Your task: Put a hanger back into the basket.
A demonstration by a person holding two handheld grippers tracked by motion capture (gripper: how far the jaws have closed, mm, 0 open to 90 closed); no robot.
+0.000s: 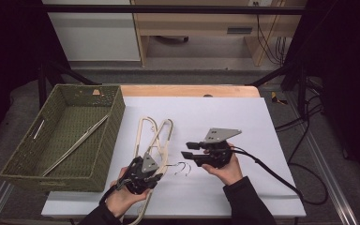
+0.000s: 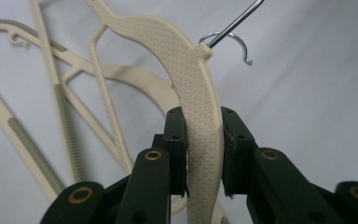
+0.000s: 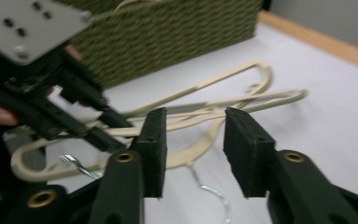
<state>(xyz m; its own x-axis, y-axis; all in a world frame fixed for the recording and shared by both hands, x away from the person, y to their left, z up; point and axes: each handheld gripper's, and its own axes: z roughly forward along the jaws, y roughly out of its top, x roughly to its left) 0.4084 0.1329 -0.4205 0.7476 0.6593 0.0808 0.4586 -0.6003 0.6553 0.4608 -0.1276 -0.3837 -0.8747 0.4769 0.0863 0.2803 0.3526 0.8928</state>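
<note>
No readable text, label, brand, number or sign to be made out on any surface, nothing legible found in the high view or either gripper view

hangers (image 1: pixel 153 136): two cream plastic clothes hangers (image 2: pixel 121 74), overlapping in a loose stack
surface: fine raised grip pattern on the arm of the upper hanger (image 2: pixel 191 79); ribbed grey-green strips along the thin bars of the other
hooks (image 1: pixel 183 168): thin silver wire, curled ends, both pointing right (image 3: pixel 216 196)
place: on the white sheet, near edge, left of middle, just right of the green basket
pose: long way running from near to far, rounded shoulder ends at the far side, hooks at the near right
state: the upper hanger's neck, just below its hook, is clamped between two black pads; its hook end is lifted off the sheet, the other hanger lies flat beneath
</note>
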